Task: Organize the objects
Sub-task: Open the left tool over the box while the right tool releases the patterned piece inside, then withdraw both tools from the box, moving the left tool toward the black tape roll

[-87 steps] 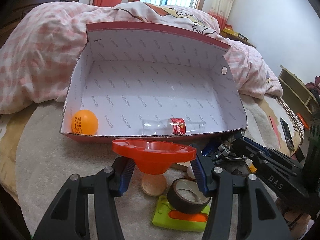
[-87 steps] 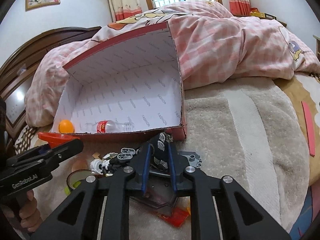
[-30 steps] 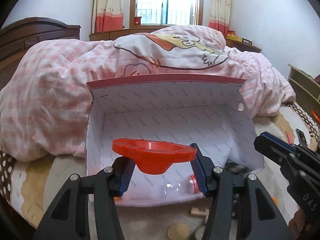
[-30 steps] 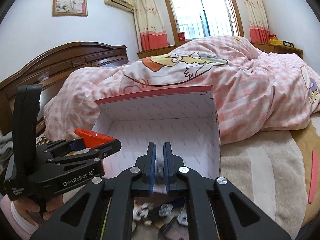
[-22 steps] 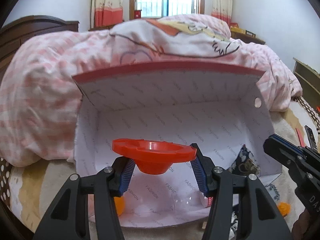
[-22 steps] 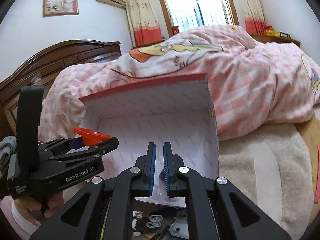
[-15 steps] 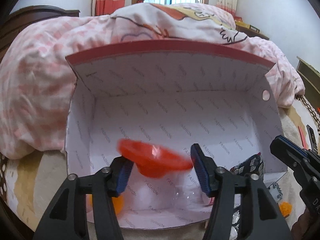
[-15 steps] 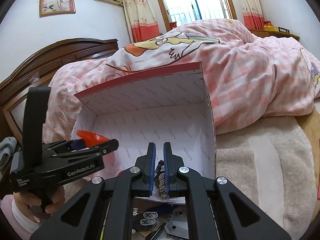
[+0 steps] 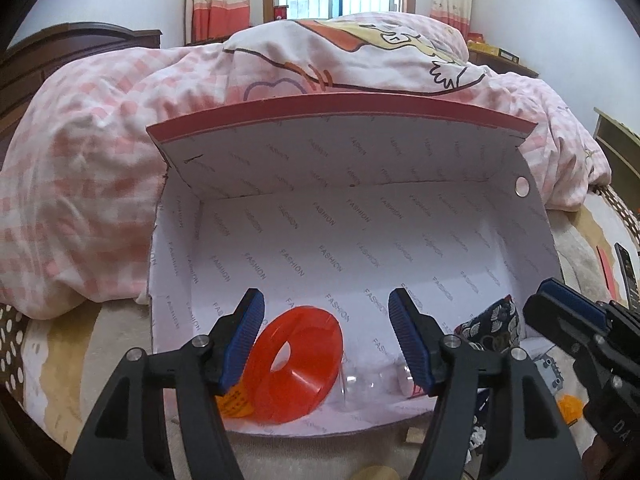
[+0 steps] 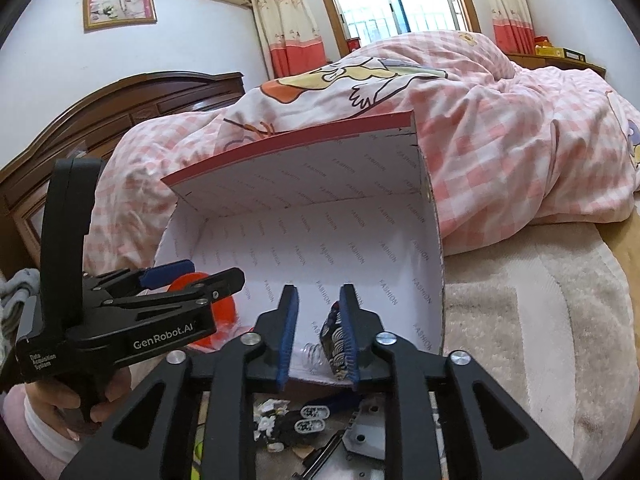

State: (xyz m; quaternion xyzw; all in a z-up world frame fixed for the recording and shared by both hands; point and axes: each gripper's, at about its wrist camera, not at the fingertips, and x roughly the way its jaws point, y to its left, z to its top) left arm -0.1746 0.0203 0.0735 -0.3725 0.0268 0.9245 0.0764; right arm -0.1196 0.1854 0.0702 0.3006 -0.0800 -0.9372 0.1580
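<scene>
The cardboard box (image 9: 360, 240) is taken as reference. The left gripper (image 9: 326, 316), jaws just opened wide, is held empty above the orange funnel (image 9: 298, 364) lying inside the box. The right gripper (image 10: 318, 328), jaws just parted, is seen beside the patterned pouch (image 10: 334, 338) resting at the box's front edge; contact cannot be told.

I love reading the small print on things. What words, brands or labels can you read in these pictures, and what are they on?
"FASHION": printed all over the inside of the box.
"GenRobot.AI": side of the left gripper.
"Data Acquisition System": small print on that gripper's handle.
"DA…": cut off, on the right gripper.
Orange ball and clear bottle print: unreadable.
</scene>
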